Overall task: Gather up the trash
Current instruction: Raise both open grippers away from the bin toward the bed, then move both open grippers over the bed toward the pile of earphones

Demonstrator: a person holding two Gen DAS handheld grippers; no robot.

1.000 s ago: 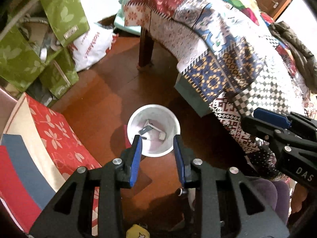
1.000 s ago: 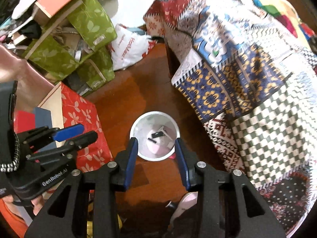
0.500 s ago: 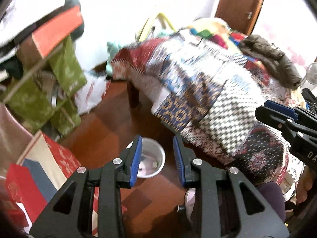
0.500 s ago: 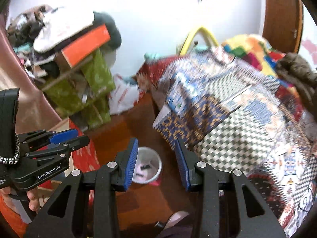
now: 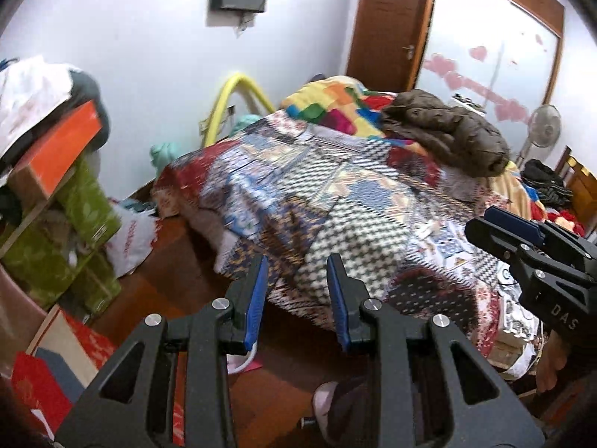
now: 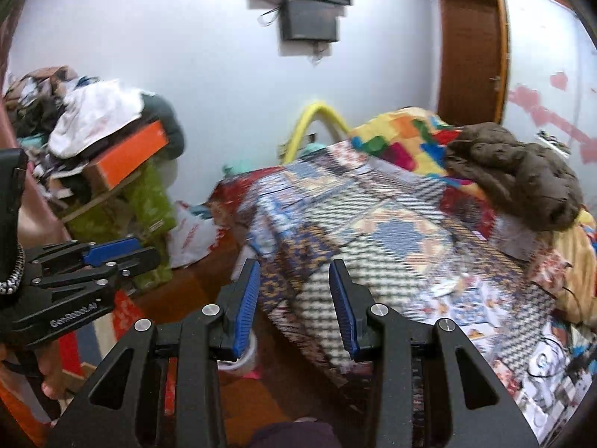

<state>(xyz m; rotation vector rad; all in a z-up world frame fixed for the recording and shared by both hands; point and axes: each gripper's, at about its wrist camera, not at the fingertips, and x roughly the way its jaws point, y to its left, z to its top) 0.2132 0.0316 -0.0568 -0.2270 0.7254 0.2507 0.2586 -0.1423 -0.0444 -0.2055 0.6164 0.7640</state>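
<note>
While apart, both grippers' jaws (image 5: 296,291) (image 6: 294,298) empty

Ahead of me the bed (image 5: 335,201) fills the middle, a jacket (image 5: 447,138) lying on its far right side. Left of it boxes (image 5: 56,201) are stacked, a bag (image 5: 130,239) on the floor between. The bin (image 6: 246,354) sits low, beside the bed's near corner. A door (image 5: 384,26) stands behind the bed.

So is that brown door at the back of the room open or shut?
Shut, as far as the pictures show. The brown door sits flush in its frame, handle visible, with no gap showing in either view.
</note>
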